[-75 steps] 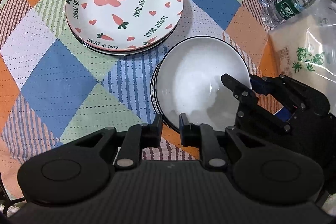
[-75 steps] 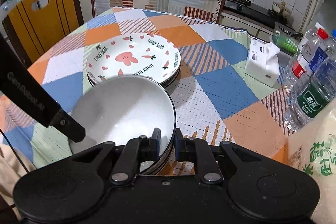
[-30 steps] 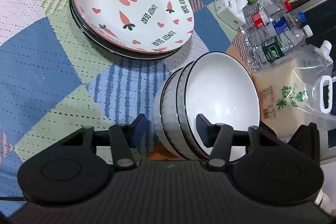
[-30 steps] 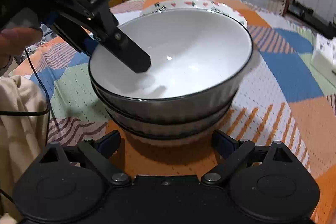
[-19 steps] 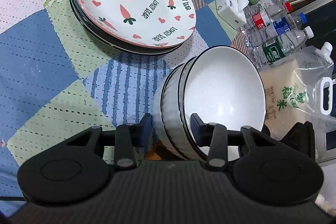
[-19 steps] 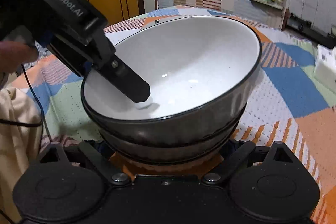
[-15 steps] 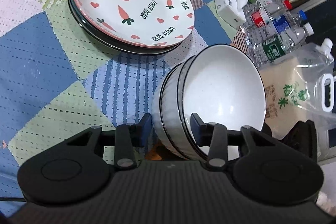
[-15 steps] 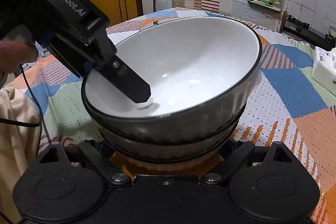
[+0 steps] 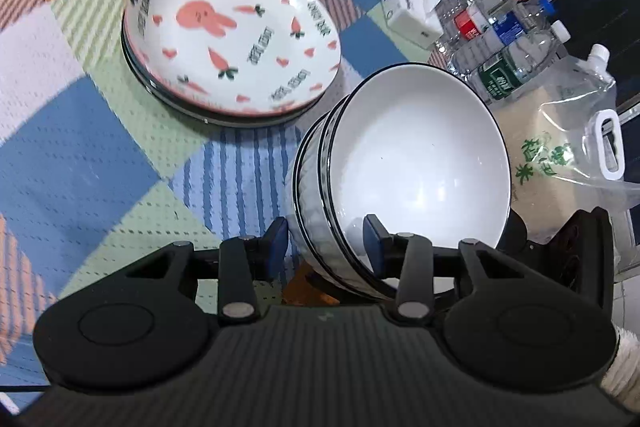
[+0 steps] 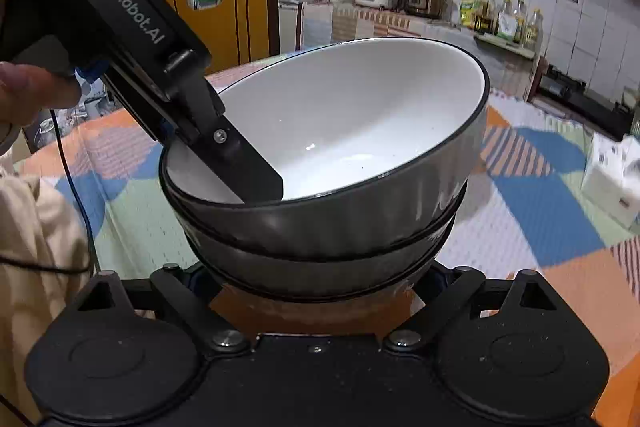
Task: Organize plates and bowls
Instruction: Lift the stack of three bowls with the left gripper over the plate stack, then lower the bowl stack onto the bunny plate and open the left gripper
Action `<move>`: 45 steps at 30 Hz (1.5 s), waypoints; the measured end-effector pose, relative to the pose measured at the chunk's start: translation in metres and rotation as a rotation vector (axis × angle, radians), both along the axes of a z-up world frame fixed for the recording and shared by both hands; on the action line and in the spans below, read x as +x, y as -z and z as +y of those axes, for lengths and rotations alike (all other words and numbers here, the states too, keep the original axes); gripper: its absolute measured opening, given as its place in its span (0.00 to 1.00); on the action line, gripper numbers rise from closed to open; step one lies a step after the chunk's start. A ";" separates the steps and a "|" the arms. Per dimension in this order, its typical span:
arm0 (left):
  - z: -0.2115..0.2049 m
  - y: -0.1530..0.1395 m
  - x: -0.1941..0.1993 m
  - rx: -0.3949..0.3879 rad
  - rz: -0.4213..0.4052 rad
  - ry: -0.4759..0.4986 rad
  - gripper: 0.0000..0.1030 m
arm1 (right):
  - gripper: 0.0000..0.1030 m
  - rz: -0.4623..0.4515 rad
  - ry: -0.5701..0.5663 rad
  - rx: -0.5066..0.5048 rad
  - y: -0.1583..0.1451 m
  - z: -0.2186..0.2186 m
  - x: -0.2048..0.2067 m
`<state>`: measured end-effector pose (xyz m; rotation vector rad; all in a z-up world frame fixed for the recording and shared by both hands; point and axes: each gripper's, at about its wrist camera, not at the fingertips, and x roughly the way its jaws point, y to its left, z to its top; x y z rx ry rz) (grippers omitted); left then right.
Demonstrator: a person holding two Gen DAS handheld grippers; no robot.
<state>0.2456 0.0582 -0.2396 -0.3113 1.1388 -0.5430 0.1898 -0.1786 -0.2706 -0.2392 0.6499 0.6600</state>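
Two stacked white bowls with black rims (image 9: 416, 163) hang tilted above the patchwork tablecloth (image 9: 80, 155). My left gripper (image 9: 326, 235) is shut on their near wall: one finger inside the top bowl, the other outside against the ribbed side. In the right wrist view the bowls (image 10: 360, 131) fill the middle, and the left inner finger (image 10: 248, 167) reaches into the top one. My right gripper (image 10: 320, 279) is spread wide under the stack's bottom, its tips mostly hidden. A stack of plates topped by a bunny-and-carrot plate (image 9: 232, 39) lies beyond, to the left.
A tissue box (image 9: 408, 7), several water bottles (image 9: 508, 43) and a clear bag of rice (image 9: 560, 155) crowd the table's right side. A person's hand (image 10: 32, 91) holds the left gripper. A yellow chair back (image 10: 224, 15) stands behind the table.
The left jaws closed onto the bowls' wall, and the stack rose off the cloth and tipped. In the right wrist view the bowls now loom higher and closer over the spread fingers.
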 end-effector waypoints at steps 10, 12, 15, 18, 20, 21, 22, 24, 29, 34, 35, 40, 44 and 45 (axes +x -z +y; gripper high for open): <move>0.015 -0.041 0.023 0.049 -0.050 -0.006 0.38 | 0.93 -0.064 -0.015 0.030 -0.024 0.015 0.022; 0.018 -0.049 0.032 0.062 -0.059 -0.015 0.38 | 0.93 -0.070 -0.020 0.037 -0.029 0.019 0.032; 0.025 -0.059 0.048 0.072 -0.070 -0.046 0.38 | 0.93 -0.081 -0.021 0.049 -0.035 0.026 0.047; 0.030 -0.064 0.065 0.087 -0.075 -0.056 0.38 | 0.93 -0.090 -0.020 0.057 -0.038 0.032 0.064; 0.032 -0.063 0.079 0.096 -0.057 -0.051 0.38 | 0.93 -0.089 -0.021 0.058 -0.038 0.035 0.074; 0.034 -0.062 0.086 0.096 -0.046 -0.053 0.38 | 0.93 -0.084 -0.024 0.061 -0.036 0.036 0.078; 0.035 -0.059 0.092 0.094 -0.037 -0.056 0.38 | 0.93 -0.076 -0.028 0.065 -0.034 0.037 0.083; 0.037 -0.051 0.104 0.086 -0.024 -0.067 0.38 | 0.93 -0.072 -0.034 0.058 -0.029 0.039 0.089; 0.037 -0.031 0.130 0.084 -0.019 -0.066 0.38 | 0.93 -0.024 -0.004 0.054 -0.015 0.043 0.112; 0.031 -0.018 0.148 0.098 -0.023 -0.053 0.38 | 0.93 -0.008 0.040 0.023 -0.002 0.048 0.126; 0.031 -0.016 0.151 0.093 -0.021 -0.056 0.38 | 0.93 -0.001 0.047 0.027 -0.002 0.048 0.129; 0.028 -0.007 0.160 0.097 -0.031 -0.075 0.38 | 0.92 -0.014 0.065 0.010 0.006 0.049 0.135; 0.027 -0.005 0.161 0.108 -0.052 -0.088 0.38 | 0.92 -0.010 0.079 -0.001 0.009 0.051 0.139; 0.027 -0.005 0.162 0.108 -0.053 -0.091 0.38 | 0.92 -0.011 0.088 -0.002 0.009 0.052 0.139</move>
